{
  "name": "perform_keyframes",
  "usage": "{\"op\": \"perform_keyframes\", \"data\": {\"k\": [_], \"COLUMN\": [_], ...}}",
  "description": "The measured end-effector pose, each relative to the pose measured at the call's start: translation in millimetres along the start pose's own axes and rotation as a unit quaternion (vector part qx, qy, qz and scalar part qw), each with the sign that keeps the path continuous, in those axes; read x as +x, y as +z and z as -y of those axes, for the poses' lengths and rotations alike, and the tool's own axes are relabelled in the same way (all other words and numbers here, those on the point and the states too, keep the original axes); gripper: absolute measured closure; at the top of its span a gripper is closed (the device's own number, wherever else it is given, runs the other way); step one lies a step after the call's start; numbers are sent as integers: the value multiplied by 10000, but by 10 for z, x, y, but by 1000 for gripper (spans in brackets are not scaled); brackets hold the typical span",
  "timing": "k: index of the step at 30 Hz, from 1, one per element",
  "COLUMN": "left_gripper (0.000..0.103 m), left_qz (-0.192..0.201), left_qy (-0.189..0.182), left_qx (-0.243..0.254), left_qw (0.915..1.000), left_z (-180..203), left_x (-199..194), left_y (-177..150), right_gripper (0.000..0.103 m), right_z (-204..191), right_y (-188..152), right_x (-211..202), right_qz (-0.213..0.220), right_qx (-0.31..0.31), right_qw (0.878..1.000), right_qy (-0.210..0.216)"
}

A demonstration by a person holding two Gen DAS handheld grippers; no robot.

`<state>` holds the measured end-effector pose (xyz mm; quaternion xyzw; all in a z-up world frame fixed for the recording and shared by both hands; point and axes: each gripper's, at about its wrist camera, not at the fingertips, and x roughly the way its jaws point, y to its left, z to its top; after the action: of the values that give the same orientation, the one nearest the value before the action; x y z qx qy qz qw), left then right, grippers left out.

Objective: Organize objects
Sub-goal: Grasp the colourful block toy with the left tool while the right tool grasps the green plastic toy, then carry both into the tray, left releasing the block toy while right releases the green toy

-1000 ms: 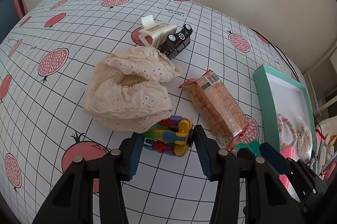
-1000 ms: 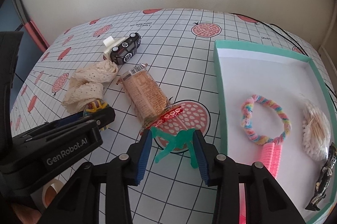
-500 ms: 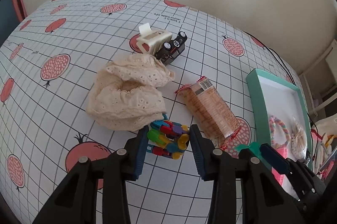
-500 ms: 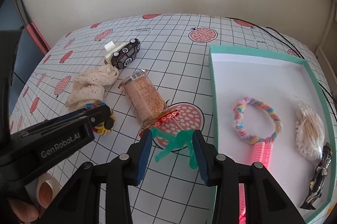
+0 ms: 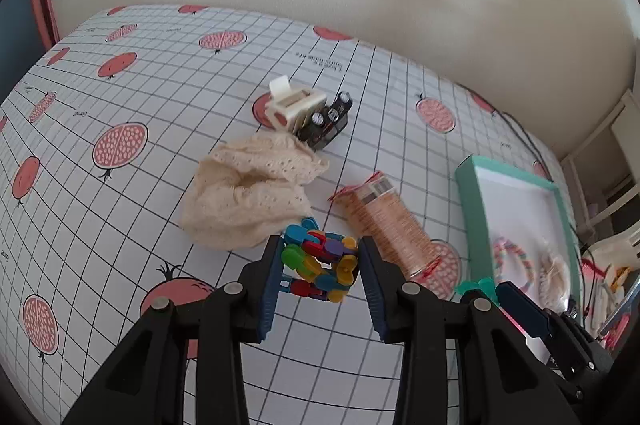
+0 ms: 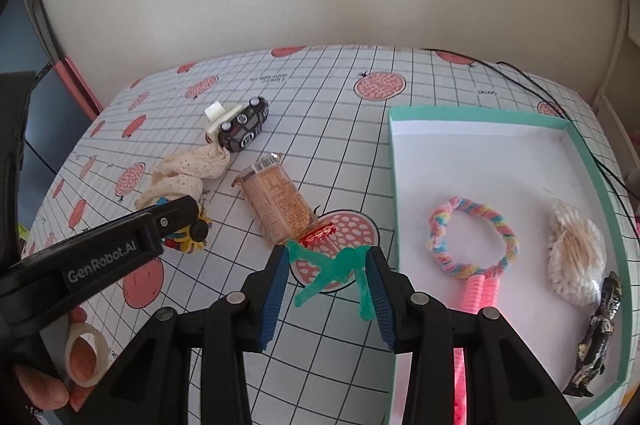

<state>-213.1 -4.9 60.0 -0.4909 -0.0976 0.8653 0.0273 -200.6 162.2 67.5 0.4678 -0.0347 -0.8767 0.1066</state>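
My left gripper is shut on a multi-coloured linked toy, held just in front of the cream lace cloth. The right wrist view shows that left gripper with the toy at its tip. My right gripper is shut on a green plastic figure, close to the red end of a biscuit packet. The teal box lies to the right of it.
A black toy car and a white piece sit behind the cloth. The box holds a rainbow rope ring, a bag of cotton swabs and a dark figurine. A hand holds a tape roll.
My left gripper closed on the coloured toy and rose with it, away from the cloth. The right gripper kept its hold on the green figure and drew slightly up and back.
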Motion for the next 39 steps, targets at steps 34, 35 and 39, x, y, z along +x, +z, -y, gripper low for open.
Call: {"op": "perform_keyframes", "data": {"k": [34,35,39], "left_gripper": [64,64,64], "left_qz": [-88,-88,-126], "left_qy": [-1144,-1130,-1151], "left_qx": [623,633,594], "left_qw": [9914,9915,9915], "left_z": [1657,1664,1619], "left_x": [-120,-108,-61], "left_y": [-402,-403,-391], "right_gripper": [61,61,61], "right_z": [1567,1582,1585], "right_y": [-322,-328,-330], "right_x": [-822,-822,-779], "right_qz": [381,377,326], "right_qx": [1130,1149,1154], "right_qw": [9886,9883,9889], "right_qy": [-921,-924,-877]}}
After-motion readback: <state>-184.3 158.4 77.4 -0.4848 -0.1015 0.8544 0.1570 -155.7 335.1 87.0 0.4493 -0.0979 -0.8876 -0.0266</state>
